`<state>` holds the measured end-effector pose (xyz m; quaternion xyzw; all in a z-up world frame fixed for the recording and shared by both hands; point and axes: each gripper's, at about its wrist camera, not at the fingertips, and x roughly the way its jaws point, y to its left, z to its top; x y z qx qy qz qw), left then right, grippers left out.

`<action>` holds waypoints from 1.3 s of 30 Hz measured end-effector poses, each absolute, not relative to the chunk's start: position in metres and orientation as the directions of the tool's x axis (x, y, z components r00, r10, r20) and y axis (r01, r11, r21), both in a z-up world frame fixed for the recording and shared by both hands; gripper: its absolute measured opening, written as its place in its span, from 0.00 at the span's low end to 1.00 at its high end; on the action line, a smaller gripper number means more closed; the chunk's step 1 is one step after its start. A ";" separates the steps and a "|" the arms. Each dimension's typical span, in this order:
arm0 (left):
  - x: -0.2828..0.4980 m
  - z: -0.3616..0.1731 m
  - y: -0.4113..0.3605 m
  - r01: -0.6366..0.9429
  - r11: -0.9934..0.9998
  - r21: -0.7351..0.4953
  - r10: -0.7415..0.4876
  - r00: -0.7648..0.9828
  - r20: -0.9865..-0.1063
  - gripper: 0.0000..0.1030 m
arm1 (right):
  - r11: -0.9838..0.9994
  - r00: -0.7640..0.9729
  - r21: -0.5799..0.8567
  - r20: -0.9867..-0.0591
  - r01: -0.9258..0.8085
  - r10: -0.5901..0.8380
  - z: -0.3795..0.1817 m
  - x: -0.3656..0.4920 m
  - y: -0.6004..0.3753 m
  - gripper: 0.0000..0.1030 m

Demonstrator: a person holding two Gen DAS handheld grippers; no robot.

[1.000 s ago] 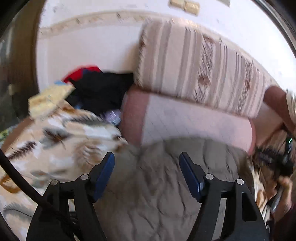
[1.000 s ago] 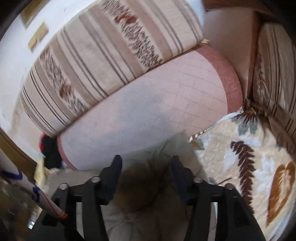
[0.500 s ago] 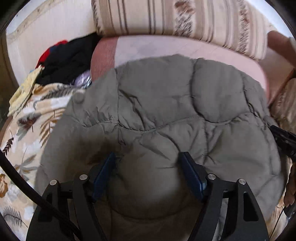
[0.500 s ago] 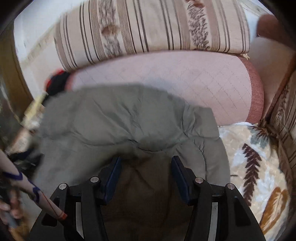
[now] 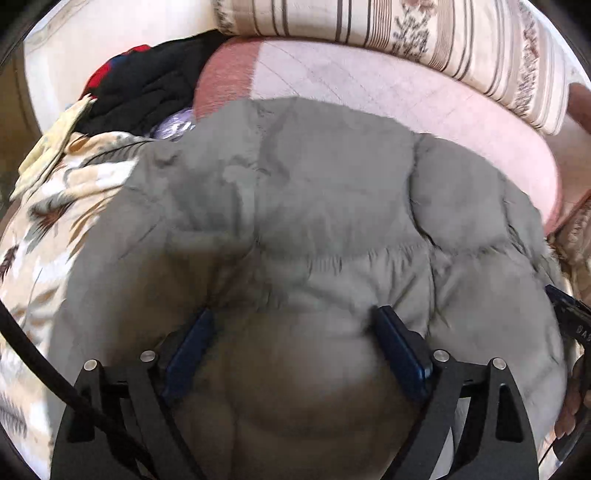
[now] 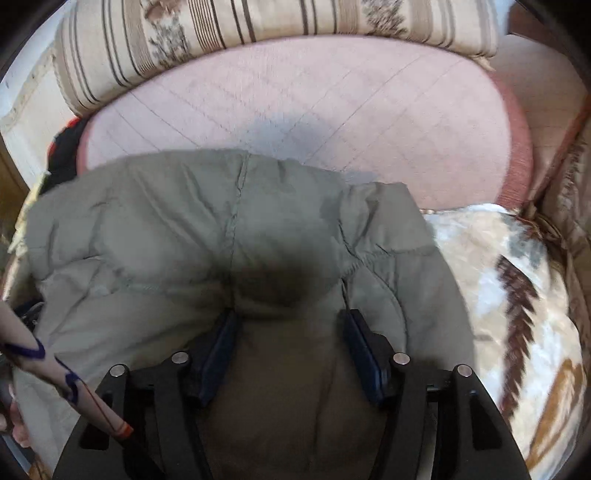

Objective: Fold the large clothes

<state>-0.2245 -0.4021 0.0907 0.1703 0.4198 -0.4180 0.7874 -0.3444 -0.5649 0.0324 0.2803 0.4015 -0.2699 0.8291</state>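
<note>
We are over a couch with a leaf-print blanket (image 5: 48, 229) on its seat, a pink cushion (image 6: 295, 99) ahead of both tools and a striped one (image 6: 258, 26) behind that. Left of the left hand-held gripper (image 5: 295, 347), a heap of dark clothes (image 5: 147, 81) sits by the couch arm. The grey padded jacket (image 5: 314, 192) lies folded on the blanket, bulging up right at both tools.

The left hand-held gripper's jaws are opening, a thick fold of jacket still bulging between the blue pads (image 5: 188, 350). The right hand-held gripper (image 6: 291, 347) looks clamped on its own puffy fold, which fills the gap between its pads.

We judge the fold has just been laid and is being let go. To do it well, we should release both sides fully before lifting, so the padding does not drag back, then press the bulge flat and square the edges.

No containers show here.
</note>
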 end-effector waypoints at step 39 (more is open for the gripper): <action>-0.193 0.074 -0.192 0.549 0.793 -0.266 -0.544 0.440 -0.715 0.89 | 0.375 0.801 0.710 -0.555 0.597 -0.224 0.014 -0.547 -0.520 0.85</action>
